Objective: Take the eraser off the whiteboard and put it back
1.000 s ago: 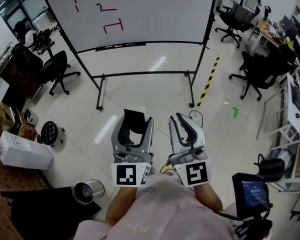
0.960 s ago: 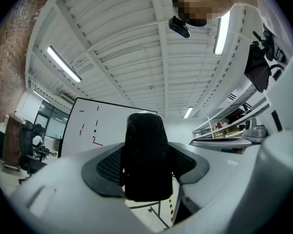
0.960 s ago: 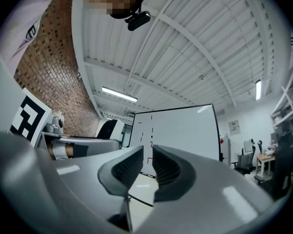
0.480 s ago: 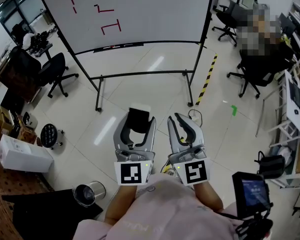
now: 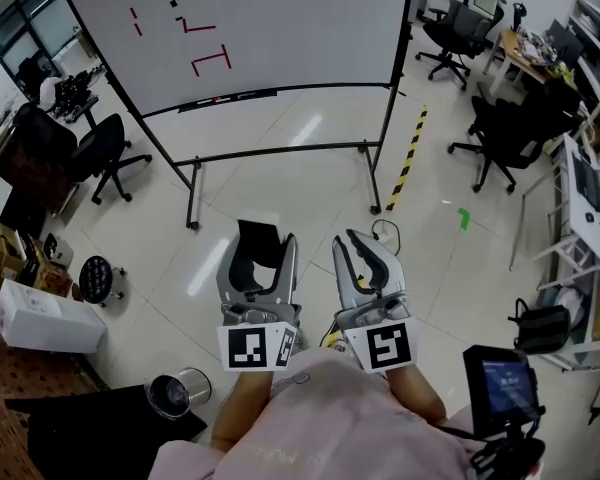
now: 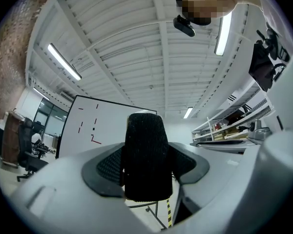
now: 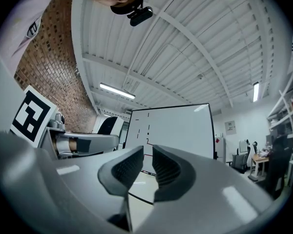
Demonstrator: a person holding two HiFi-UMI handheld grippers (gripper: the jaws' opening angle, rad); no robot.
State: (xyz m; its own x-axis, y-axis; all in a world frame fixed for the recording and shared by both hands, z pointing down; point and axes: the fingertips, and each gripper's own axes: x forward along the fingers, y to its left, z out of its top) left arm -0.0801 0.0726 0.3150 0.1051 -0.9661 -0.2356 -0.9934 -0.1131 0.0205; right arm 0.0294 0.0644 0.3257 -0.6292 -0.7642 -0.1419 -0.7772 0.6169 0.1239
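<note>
An office: swivel chairs, cluttered desks, a wheeled whiteboard.

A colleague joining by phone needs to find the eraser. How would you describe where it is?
Start at the big whiteboard on its stand; the person in front of it holds two tools. The eraser is the black block clamped in the left tool; the right tool beside it holds nothing.

I see a black office chair at left, more chairs at right — striped floor tape and a green mark between them — plus a waste bin near a white box.
</note>
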